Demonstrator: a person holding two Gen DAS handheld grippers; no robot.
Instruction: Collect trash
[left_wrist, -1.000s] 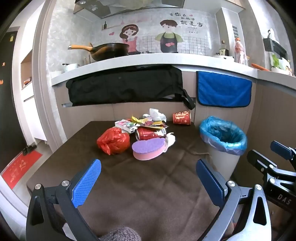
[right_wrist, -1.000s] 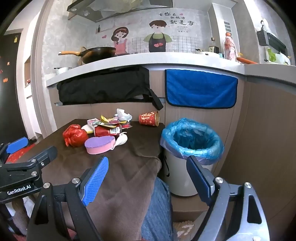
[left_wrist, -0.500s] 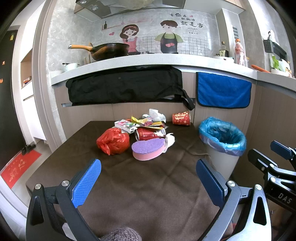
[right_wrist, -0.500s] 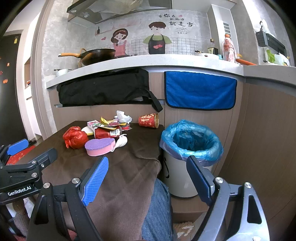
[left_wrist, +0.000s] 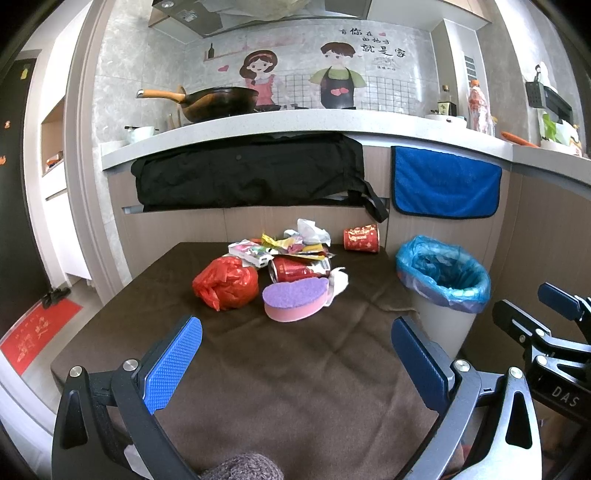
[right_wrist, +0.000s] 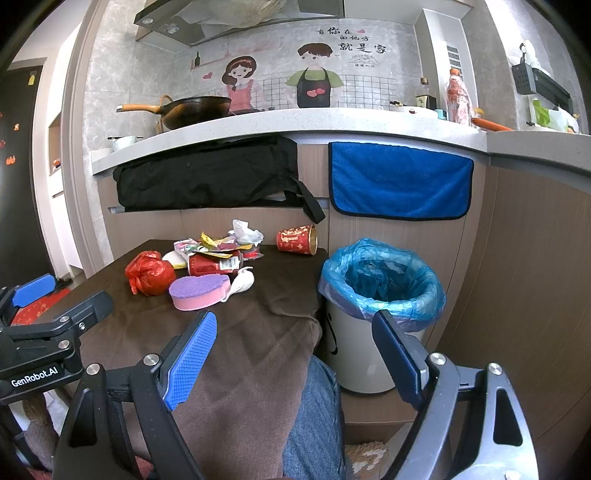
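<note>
Left gripper (left_wrist: 295, 363) and right gripper (right_wrist: 293, 358), both spread and empty, hover almost unchanged from a second ago (no approach begun), well short of the trash pile (left_wrist: 291, 269) on the brown-clothed table (left_wrist: 288, 376), bin (right_wrist: 382, 291) just beside it.

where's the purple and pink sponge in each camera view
Left wrist: purple and pink sponge at centre, nearest piece of the pile.
Right wrist: sponge left of centre, nearest piece too.
Shared landmark: bin with blue liner, right of the sponge in both.
</note>
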